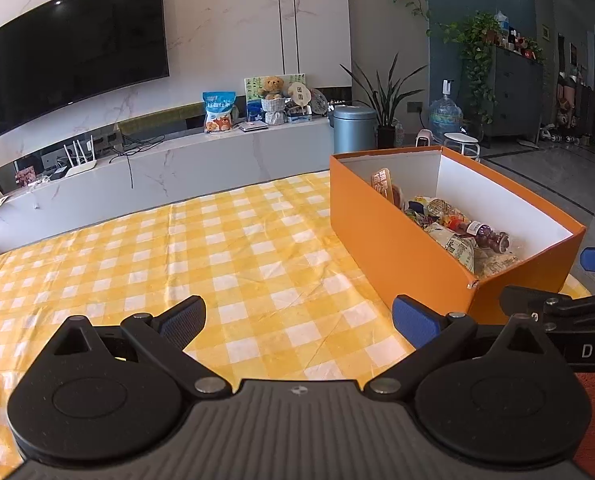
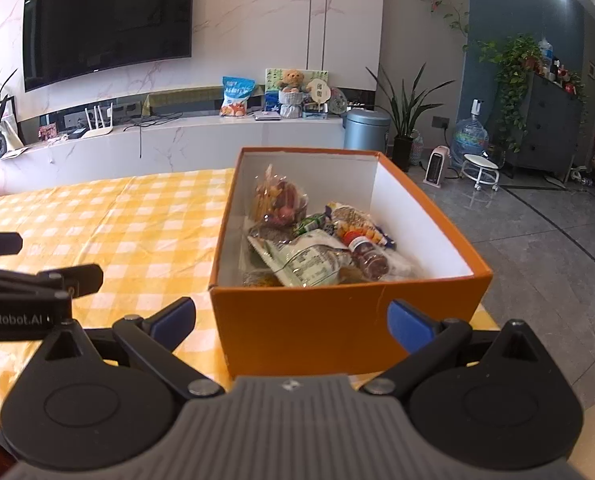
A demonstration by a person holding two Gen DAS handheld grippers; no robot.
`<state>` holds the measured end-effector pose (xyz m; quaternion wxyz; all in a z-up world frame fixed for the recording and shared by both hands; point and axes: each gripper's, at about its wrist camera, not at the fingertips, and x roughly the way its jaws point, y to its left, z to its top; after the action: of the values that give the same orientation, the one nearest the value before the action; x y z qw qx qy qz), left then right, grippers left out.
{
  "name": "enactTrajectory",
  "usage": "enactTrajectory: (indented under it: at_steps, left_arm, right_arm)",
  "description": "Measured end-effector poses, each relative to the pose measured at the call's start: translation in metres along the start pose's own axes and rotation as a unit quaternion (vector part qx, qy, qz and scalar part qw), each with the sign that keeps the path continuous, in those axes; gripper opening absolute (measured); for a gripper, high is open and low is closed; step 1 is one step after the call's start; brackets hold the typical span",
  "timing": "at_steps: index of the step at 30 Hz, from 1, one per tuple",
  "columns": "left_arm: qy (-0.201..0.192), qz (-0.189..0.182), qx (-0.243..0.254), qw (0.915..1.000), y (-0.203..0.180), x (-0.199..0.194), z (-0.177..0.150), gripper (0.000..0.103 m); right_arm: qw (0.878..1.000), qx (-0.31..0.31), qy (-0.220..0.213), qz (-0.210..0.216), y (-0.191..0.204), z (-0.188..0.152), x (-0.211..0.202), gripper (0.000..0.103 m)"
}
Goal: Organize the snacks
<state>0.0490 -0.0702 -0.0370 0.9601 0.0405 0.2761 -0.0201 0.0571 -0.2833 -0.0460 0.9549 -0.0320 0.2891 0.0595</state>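
Both sets of fingers spread wide and empty: left gripper (image 1: pixel 299 322) over bare checked cloth, right gripper (image 2: pixel 291 320) just in front of the orange box (image 2: pixel 337 312). Snacks (image 2: pixel 317 240), packets plus a small bottle (image 2: pixel 369 258), all piled inside the box at the worktop (image 1: pixel 177 260) right edge; no loose snacks visible on the cloth, so task looks about done. Nothing blocks the box; the grippers sit side by side, TV (image 1: pixel 77 48) on the far wall.

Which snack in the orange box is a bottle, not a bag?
The small clear bottle of dark red pieces, lying on its side against the green-and-white bag.
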Motion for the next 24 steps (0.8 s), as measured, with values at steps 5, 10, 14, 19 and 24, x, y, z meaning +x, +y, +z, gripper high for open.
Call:
enactTrajectory:
  at_steps: [5, 10, 14, 19, 24]
  left_arm:
    - [-0.003, 0.006, -0.003, 1.0, 0.0023, -0.0036, 0.0034, 0.103]
    - [-0.005, 0.009, -0.006, 0.9999, 0.0059, -0.0073, 0.0052, 0.103]
    - [-0.004, 0.008, -0.007, 0.9999, 0.0061, -0.0075, 0.0051, 0.103]
    - [-0.002, 0.009, -0.007, 0.9999, 0.0053, -0.0078, 0.0042, 0.103]
    - [-0.001, 0.008, -0.008, 0.9999, 0.0047, -0.0087, 0.0029, 0.103]
  right_arm:
    - [1.0, 0.008, 0.0, 0.002, -0.0002, 0.0039, -0.0029, 0.1]
    - [1.0, 0.005, -0.003, 0.005, 0.0048, 0.0054, -0.0059, 0.1]
    - [1.0, 0.002, -0.002, 0.007, 0.0071, 0.0066, -0.0068, 0.1]
    - [1.0, -0.001, -0.003, 0.002, 0.008, 0.0069, -0.0075, 0.1]
    - [1.0, 0.002, 0.002, 0.0, 0.0071, 0.0058, -0.006, 0.1]
